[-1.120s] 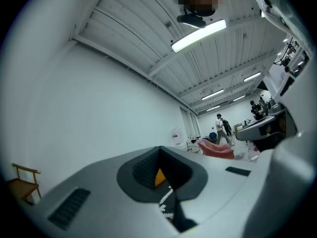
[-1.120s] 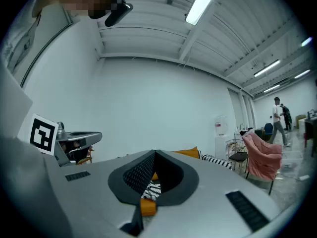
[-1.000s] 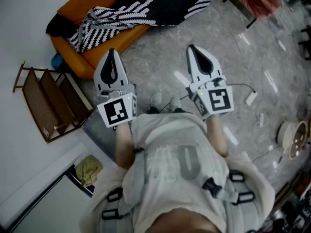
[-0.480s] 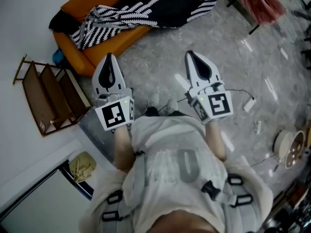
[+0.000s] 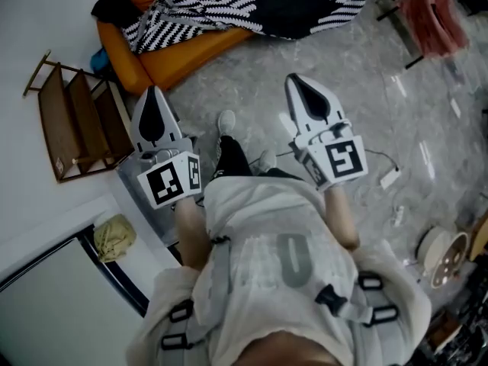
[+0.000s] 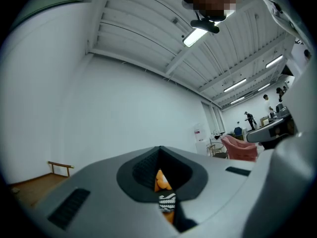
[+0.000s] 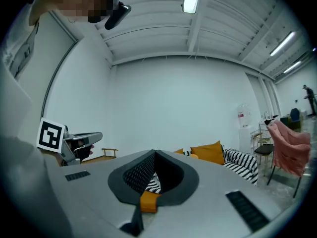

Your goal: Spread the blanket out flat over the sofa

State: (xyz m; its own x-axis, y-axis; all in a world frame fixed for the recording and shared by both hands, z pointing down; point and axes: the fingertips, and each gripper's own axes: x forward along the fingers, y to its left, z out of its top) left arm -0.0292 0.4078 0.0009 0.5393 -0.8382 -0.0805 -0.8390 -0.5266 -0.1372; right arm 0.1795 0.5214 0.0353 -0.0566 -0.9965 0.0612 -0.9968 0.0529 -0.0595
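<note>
both closed grippers, left gripper [image 5: 152, 120] and right gripper [image 5: 306, 101], face the blanket [image 5: 259, 6]

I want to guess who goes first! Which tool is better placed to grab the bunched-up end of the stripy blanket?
Probably the left tool: it points at the sofa corner just below the blanket bunch. The right tool faces the flatter part. Both are shut and empty.

We record an orange sofa [image 5: 179, 56] standing on the grey floor [image 5: 358, 82], with a striped blanket [image 5: 282, 2] bunched across it.
</note>
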